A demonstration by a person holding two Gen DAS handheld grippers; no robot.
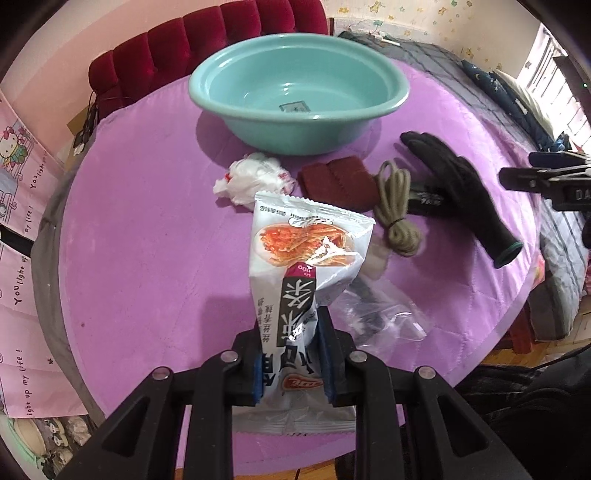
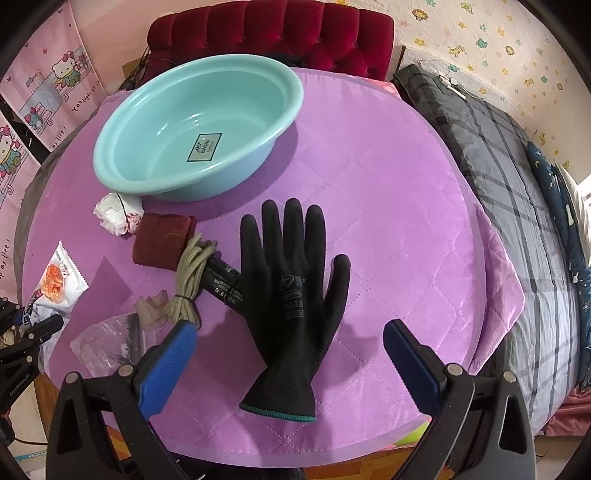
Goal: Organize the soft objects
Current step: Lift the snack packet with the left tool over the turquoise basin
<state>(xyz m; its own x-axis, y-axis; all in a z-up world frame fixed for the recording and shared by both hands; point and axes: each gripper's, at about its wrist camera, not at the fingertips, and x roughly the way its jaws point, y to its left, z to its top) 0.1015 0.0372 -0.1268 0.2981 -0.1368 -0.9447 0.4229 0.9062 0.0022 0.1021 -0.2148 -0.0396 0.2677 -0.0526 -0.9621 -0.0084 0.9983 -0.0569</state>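
Note:
My left gripper (image 1: 293,325) is shut on a white snack packet (image 1: 306,251), which hangs above the purple quilted table (image 1: 147,240). The packet (image 2: 59,280) also shows at the left edge of the right wrist view. My right gripper (image 2: 290,336) stands open over the wrist end of a black glove (image 2: 291,288) lying flat, its blue pads either side and apart from it. A teal basin (image 1: 295,92) sits empty at the back. In front of it lie a crumpled white plastic bag (image 1: 255,177), a folded dark red cloth (image 1: 336,181) and a coiled khaki rope (image 1: 395,206).
A clear plastic bag (image 1: 380,314) and a pale rubbery piece (image 2: 151,306) lie near the front edge. A black tube (image 2: 221,280) rests under the glove and rope. A red tufted chair (image 2: 273,33) stands behind the table, a bed with plaid bedding (image 2: 517,206) to the right.

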